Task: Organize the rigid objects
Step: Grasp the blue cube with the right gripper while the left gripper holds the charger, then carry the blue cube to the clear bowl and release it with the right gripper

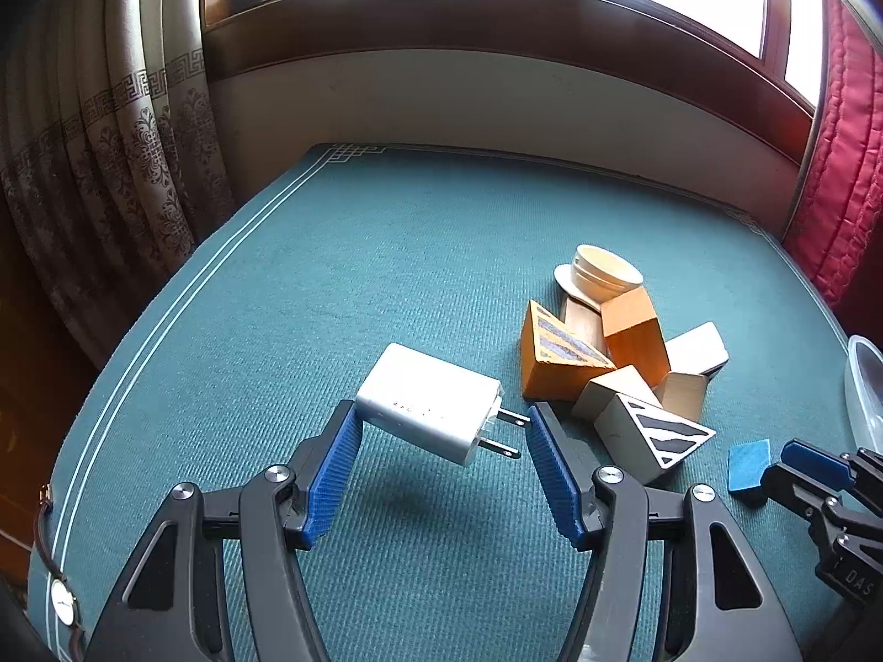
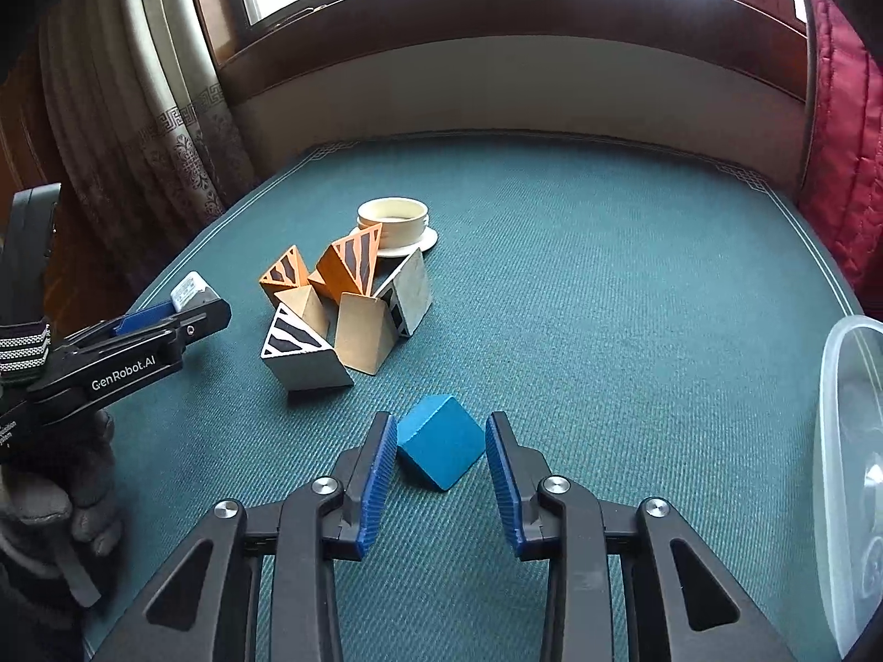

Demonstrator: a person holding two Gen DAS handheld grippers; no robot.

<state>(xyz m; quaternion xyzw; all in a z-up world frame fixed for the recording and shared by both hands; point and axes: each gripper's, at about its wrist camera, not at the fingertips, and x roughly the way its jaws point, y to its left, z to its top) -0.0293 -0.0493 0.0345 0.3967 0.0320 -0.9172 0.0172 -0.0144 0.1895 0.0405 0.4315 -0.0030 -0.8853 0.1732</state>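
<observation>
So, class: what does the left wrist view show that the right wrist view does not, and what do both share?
Only the left wrist view shows the wristwatch at the table edge and the charger's metal prongs, between the open left tool.

Only the right wrist view shows the gloved hand holding the left tool.

Both show the blue cube, the right tool, the block pile, the clear container and the green table.

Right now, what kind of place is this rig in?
Probably a home room, with a table set by a window. The table has a teal woven cover with white border lines, a patterned curtain hangs to the left, and a dark wood window sill runs behind it.
</observation>
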